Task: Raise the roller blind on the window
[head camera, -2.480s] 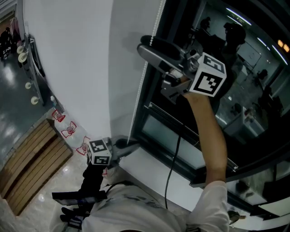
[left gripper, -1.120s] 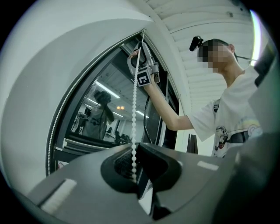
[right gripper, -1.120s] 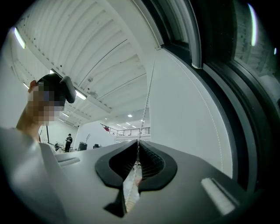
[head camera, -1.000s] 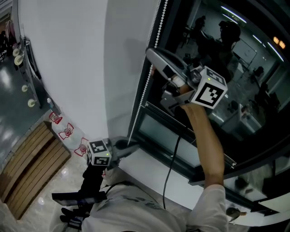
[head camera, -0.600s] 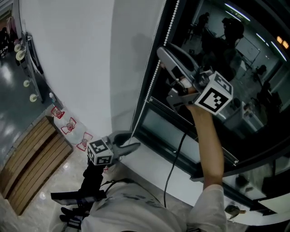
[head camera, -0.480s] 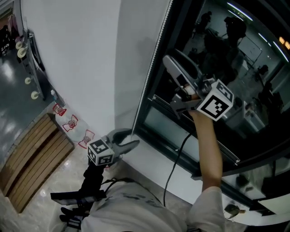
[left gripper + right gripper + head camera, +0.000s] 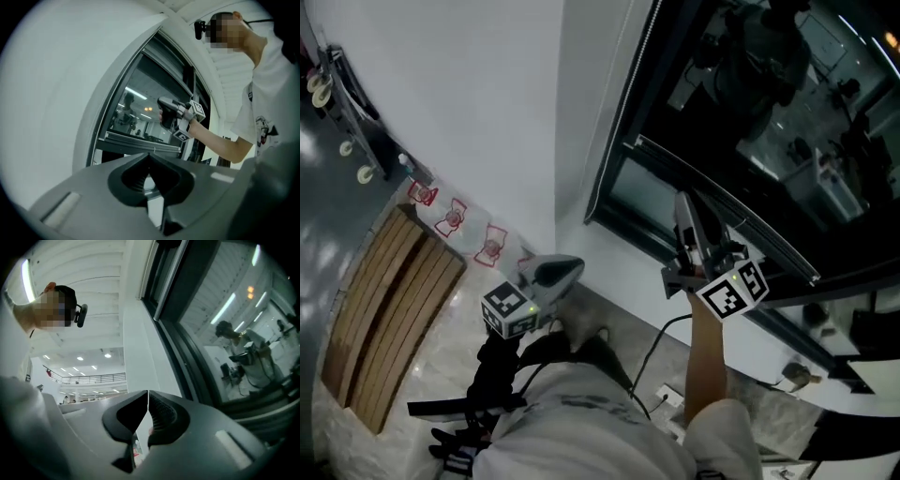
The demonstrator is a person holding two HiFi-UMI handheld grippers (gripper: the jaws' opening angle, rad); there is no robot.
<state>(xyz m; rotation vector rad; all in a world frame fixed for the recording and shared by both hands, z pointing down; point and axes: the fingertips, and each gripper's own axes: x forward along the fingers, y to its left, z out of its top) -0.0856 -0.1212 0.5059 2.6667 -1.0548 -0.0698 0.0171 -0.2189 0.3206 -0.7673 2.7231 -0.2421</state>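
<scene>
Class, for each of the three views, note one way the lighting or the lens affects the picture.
Head view: the dark window glass mirrors indoor lights and figures, hiding the outside. Left gripper view: the fisheye lens bows the black window frame into an arc; corners are black. Right gripper view: reflected strip lights glare on the glass.

One dark-framed glass window (image 7: pixel 727 122), one slatted wooden floor panel (image 7: pixel 389 309), one black cable (image 7: pixel 650 361), three red-and-white floor stickers (image 7: pixel 452 217) fully visible.
</scene>
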